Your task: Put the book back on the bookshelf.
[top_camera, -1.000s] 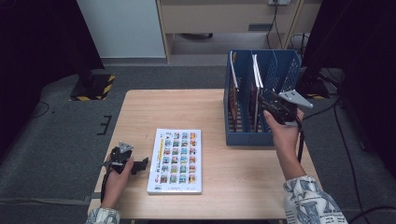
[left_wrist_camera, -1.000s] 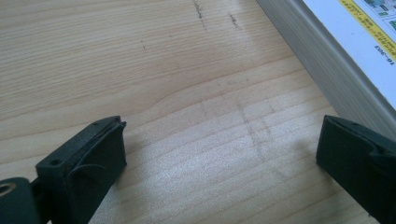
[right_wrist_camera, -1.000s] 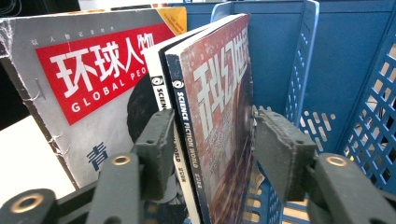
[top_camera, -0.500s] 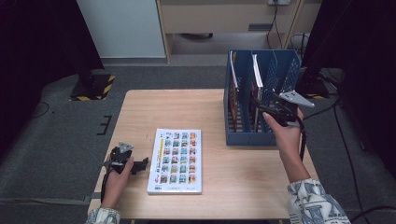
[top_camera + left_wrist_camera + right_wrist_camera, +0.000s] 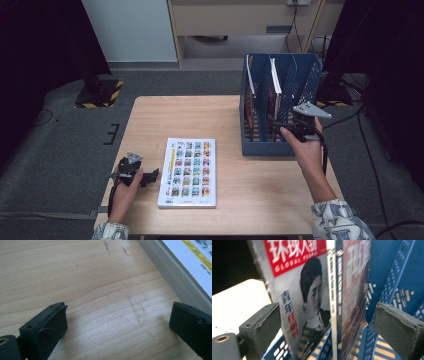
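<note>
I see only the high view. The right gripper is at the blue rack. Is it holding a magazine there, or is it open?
Observer: Open. In the right gripper view its jaws stand wide, either side of two upright magazines, touching neither.
Operator: What is printed on them?
Observer: The nearer cover has a red banner reading GLOBAL PEOPLE.
Operator: And the left gripper?
Observer: Open too, over bare table, with the book's page edge close beside one jaw.

The magazine [image 5: 304,302] in the blue rack [image 5: 397,277] read "GLOBAL PEOPLE" under white Chinese characters on red. Blue and red Chinese characters ran down its cover.
</note>
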`<state>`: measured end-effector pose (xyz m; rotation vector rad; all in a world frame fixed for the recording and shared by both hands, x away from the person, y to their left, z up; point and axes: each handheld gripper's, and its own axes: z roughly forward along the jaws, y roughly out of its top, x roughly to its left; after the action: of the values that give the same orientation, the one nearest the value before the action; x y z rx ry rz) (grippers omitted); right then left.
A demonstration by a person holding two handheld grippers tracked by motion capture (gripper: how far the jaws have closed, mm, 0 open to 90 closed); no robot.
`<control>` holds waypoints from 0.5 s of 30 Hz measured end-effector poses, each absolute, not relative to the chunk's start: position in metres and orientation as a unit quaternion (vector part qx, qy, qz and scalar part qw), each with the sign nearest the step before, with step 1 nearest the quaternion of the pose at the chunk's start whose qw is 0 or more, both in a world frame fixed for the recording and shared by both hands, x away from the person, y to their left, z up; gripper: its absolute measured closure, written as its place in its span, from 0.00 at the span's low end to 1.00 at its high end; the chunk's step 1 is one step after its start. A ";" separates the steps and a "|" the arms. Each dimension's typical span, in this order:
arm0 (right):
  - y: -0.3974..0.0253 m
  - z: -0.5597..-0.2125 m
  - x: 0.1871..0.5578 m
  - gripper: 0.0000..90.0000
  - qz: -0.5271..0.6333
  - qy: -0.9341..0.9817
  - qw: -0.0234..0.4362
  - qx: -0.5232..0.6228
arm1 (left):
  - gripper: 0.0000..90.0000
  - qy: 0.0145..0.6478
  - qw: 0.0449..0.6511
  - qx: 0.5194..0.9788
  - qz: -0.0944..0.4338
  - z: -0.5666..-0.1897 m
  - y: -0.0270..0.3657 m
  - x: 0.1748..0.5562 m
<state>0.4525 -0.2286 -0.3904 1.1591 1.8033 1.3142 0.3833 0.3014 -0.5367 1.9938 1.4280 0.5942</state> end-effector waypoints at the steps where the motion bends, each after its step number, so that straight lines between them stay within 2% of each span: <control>1: -0.229 -0.392 0.451 0.08 0.496 0.685 0.308 0.436 | 0.01 0.539 0.304 0.753 0.224 -0.537 0.301 0.383; 10: -0.229 -0.400 0.433 0.07 0.484 0.702 0.312 0.419 | 0.01 0.539 0.304 0.753 0.224 -0.537 0.301 0.383; 15: -0.229 -0.406 0.424 0.07 0.489 0.708 0.299 0.413 | 0.01 0.539 0.304 0.753 0.224 -0.537 0.301 0.383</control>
<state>0.4241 -0.2288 -0.4058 1.0959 1.8792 1.2999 0.3832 0.3014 -0.5367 1.9939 1.4281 0.5943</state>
